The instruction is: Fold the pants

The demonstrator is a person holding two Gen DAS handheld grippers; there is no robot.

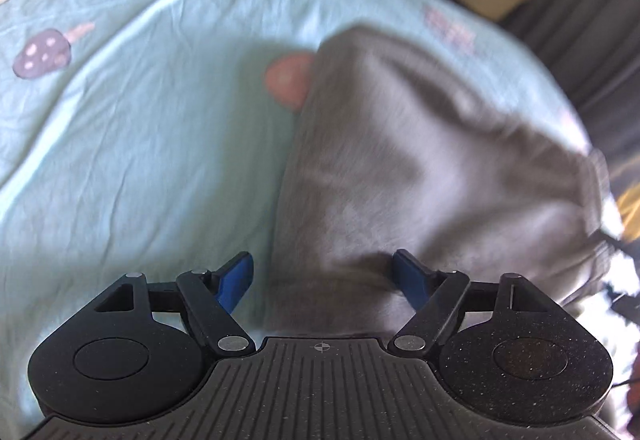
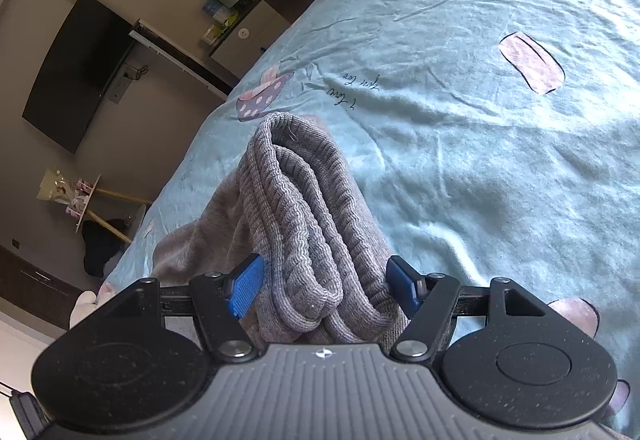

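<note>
The grey pants [image 2: 304, 224] lie folded into a compact stack near the bed [image 2: 480, 128] edge. The left claw [image 1: 322, 278] stands apart, gripping nothing. The right claw [image 2: 324, 286] stands apart around the ribbed cuffs, pads clear. Folding appears essentially complete; only withdrawal remains.

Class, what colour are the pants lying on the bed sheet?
Grey: the pants are a plain grey knit with ribbed bands, clearest in the right wrist view.

Home bedroom, printed bedsheet [image 2: 460, 144], wall television [image 2: 76, 68]
</note>
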